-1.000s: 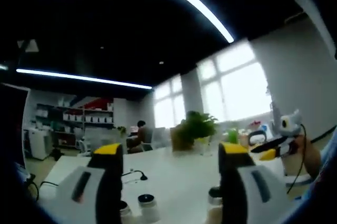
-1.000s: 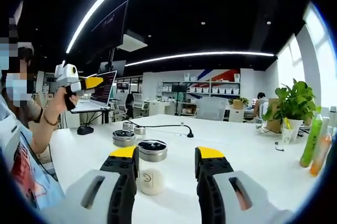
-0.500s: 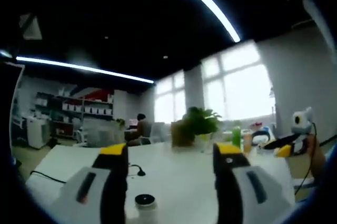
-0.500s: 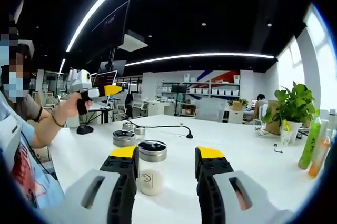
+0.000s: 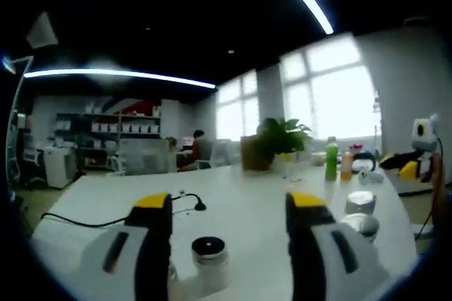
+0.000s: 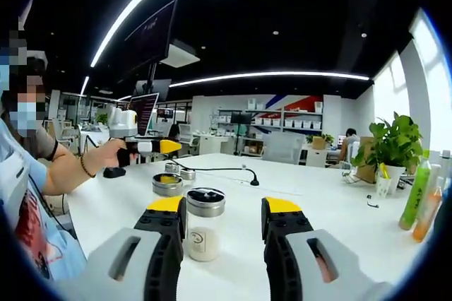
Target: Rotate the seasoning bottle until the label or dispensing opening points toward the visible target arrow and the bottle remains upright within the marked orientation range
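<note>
We saw the bottle [image 6: 203,227] standing up straight on the white table [image 6: 332,209]. In the right gripper view it stood just past the right gripper [image 6: 222,217], close to the left jaw's tip. It had a wide shiny lid and a clear body with pale powder low inside. A second jar [image 6: 167,185] sat just behind the bottle, and a green bottle [image 6: 415,191] stood far off to its right, near a plant [image 6: 390,140].

The right gripper's jaws were wide apart and held nothing. The left gripper [image 5: 227,205] was wide apart too, with nothing between its jaws. In its view a black-topped jar [image 5: 210,260] stood just ahead, between the jaws.

We could not see an arrow or marks on the table.

We think the bottle is light and hard, likely glass or smooth plastic, so it could slip or tip. We think the best hold is on the body, low under the lid, with a soft squeeze. The lid looks slick and might just turn by itself.
</note>
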Demonstrator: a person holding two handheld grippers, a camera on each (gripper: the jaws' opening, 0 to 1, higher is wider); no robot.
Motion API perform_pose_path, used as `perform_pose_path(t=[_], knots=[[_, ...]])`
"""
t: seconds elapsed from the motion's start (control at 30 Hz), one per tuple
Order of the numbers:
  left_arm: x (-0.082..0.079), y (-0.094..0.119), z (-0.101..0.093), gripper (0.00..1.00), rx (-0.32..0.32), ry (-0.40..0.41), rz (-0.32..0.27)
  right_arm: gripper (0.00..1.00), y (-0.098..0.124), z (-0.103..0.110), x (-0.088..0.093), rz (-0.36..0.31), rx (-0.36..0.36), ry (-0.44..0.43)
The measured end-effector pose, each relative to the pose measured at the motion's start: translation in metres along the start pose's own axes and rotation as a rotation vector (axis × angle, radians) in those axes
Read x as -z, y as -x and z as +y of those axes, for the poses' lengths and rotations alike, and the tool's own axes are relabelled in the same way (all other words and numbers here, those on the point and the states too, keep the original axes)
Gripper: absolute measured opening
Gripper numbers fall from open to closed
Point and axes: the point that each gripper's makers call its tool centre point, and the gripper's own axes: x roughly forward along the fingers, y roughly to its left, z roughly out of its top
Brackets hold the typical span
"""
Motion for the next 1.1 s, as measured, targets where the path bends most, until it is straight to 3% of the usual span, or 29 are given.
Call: perform_pose_path(t=[0.2, 1.1], knots=[[0.019, -0.006, 0.004, 0.68, -0.022, 0.013, 0.048, 0.43, 0.0, 0.0, 0.0, 0.002, -0.002, 0.0], [0.069, -0.02, 0.006, 0.65, -0.029, 0.099, 0.17, 0.43, -0.003, 0.005, 0.004, 0.011, -0.02, -0.02]])
